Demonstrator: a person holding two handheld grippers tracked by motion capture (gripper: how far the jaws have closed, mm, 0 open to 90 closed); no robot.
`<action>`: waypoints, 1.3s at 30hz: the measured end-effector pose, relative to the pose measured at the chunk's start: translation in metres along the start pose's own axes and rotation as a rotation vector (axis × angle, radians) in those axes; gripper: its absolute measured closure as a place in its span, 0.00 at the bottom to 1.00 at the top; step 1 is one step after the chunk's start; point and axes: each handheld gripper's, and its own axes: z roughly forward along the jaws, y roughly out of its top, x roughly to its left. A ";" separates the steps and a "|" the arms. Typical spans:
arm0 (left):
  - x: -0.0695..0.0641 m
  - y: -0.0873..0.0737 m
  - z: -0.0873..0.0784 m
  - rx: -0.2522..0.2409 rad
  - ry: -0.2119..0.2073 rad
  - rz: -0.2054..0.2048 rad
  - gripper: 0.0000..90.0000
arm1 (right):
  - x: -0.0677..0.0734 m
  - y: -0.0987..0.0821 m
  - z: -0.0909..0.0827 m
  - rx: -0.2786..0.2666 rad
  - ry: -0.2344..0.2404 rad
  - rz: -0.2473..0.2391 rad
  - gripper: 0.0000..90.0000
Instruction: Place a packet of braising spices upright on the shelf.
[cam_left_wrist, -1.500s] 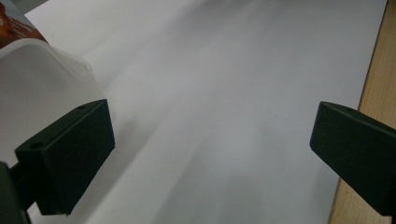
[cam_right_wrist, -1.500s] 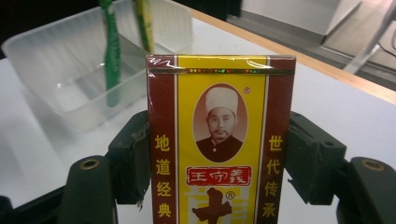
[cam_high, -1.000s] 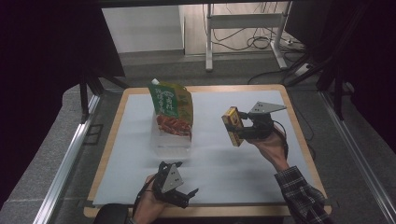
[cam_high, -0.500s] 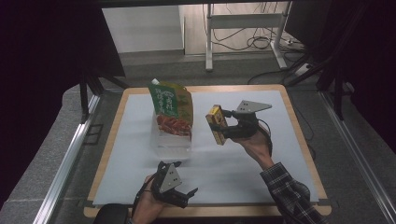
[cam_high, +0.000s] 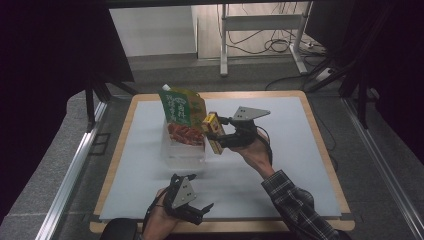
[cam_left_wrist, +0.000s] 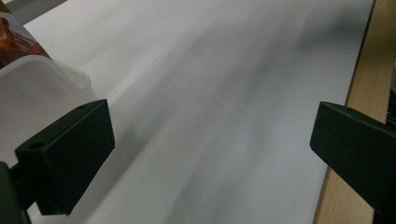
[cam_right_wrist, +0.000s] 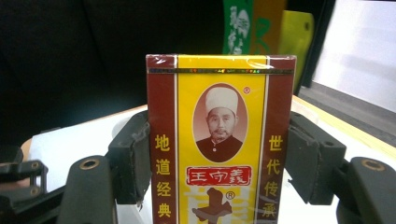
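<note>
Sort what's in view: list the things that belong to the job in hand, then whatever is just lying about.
In the job:
- yellow and red box, clamped in the right gripper
- clear plastic tub
- green snack pouch standing in it

Lying about:
- left gripper, jaws open, idle
- metal stand
- floor cables

black two-jaw grippers (cam_high: 216, 134) (cam_high: 202, 212), grey three-cornered top plates, trailing black cables, plaid sleeve (cam_high: 295, 205)

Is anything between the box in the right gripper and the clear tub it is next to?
Nothing blocks the gap itself. The box, clamped in the right gripper, hangs just beside the tub. But the green pouch stands upright in the tub's far half, so only the near half looks free.
</note>
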 end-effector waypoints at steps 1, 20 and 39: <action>-0.001 0.000 0.000 -0.004 -0.002 -0.004 0.00 | 0.001 0.001 0.004 0.001 0.004 0.000 0.36; -0.002 0.000 0.001 -0.004 -0.010 0.000 0.00 | 0.012 -0.001 0.052 -0.003 0.058 0.005 0.36; -0.002 0.000 0.001 -0.004 -0.011 0.001 0.00 | 0.021 -0.007 0.080 0.000 0.084 0.014 0.36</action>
